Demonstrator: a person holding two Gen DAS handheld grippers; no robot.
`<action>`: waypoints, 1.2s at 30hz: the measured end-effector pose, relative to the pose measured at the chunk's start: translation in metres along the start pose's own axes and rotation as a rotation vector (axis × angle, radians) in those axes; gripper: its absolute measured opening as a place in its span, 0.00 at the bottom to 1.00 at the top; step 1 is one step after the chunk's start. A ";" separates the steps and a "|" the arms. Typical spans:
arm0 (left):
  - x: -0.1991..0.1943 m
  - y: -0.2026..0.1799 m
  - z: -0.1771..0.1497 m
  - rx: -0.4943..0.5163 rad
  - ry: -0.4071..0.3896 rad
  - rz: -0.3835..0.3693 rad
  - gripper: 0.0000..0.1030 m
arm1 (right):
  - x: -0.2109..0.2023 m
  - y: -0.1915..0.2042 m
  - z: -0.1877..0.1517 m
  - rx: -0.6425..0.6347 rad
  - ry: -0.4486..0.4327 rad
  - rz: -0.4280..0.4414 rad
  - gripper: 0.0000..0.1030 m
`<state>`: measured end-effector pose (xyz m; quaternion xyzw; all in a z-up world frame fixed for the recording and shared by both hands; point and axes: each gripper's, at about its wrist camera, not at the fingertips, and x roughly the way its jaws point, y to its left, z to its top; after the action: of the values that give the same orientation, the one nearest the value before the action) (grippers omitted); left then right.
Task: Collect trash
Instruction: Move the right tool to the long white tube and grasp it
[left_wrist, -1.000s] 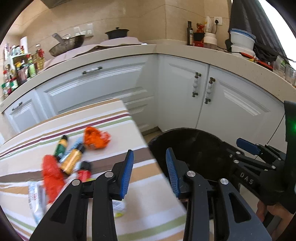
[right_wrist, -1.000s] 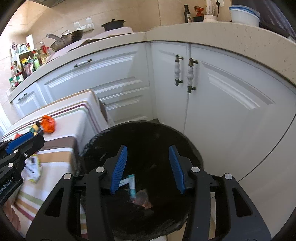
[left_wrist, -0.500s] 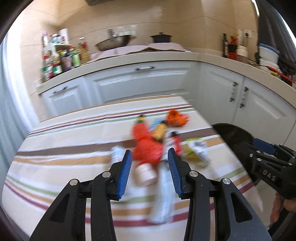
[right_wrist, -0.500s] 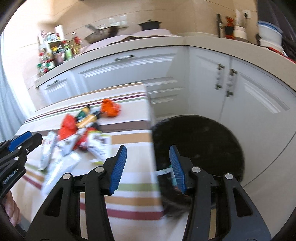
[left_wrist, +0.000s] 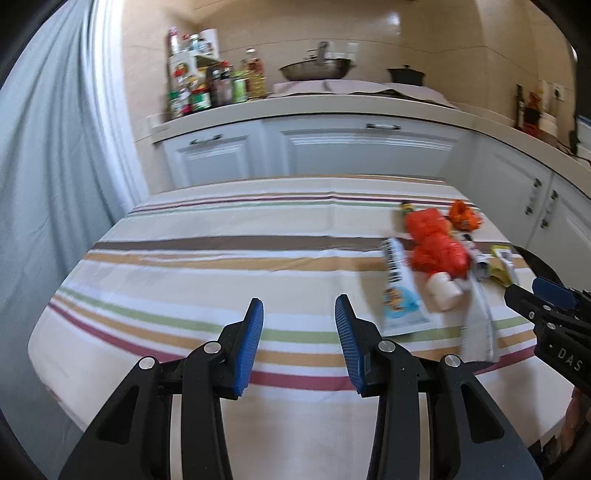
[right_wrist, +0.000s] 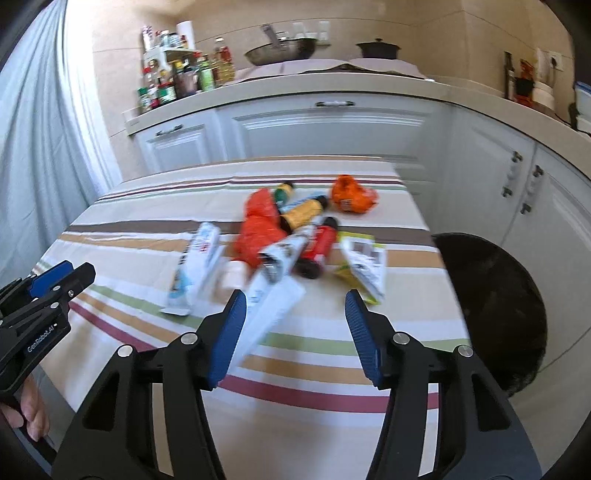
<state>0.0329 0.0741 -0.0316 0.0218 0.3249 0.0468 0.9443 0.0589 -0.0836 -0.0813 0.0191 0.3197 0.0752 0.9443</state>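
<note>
Both grippers hang empty over the striped desk (left_wrist: 207, 266); the left gripper (left_wrist: 299, 332) stands with its jaws apart over bare cloth, well to the side of the litter, and the right gripper (right_wrist: 295, 328) is opening its jaws with nothing pressed between them, just short of the heap; the trash lies clustered toward the desk's far right part: a red crumpled bag (right_wrist: 260, 229), an orange wrapper (right_wrist: 351, 197), a yellow-labelled bottle (right_wrist: 301, 214), a red bottle (right_wrist: 317, 245), white flat packets (right_wrist: 197, 264) and a yellow-green packet (right_wrist: 360, 266); the black bin (right_wrist: 491, 295) waits beside the desk's edge; the pieces overlap, so a grab may well catch two at once and drop one; a flat packet may slide from the pads; the round bottles could roll off if nudged.
</note>
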 end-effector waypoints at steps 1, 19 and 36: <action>0.001 0.006 -0.002 -0.007 0.003 0.004 0.40 | 0.002 0.005 0.000 -0.009 0.005 0.004 0.54; 0.017 0.037 -0.010 -0.072 0.036 0.008 0.40 | 0.033 0.027 -0.013 -0.036 0.117 -0.024 0.38; 0.002 0.015 -0.013 -0.029 0.020 -0.030 0.42 | -0.002 0.024 -0.026 -0.061 0.080 0.002 0.17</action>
<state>0.0249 0.0895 -0.0421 0.0027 0.3339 0.0374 0.9418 0.0385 -0.0609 -0.0989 -0.0125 0.3550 0.0865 0.9308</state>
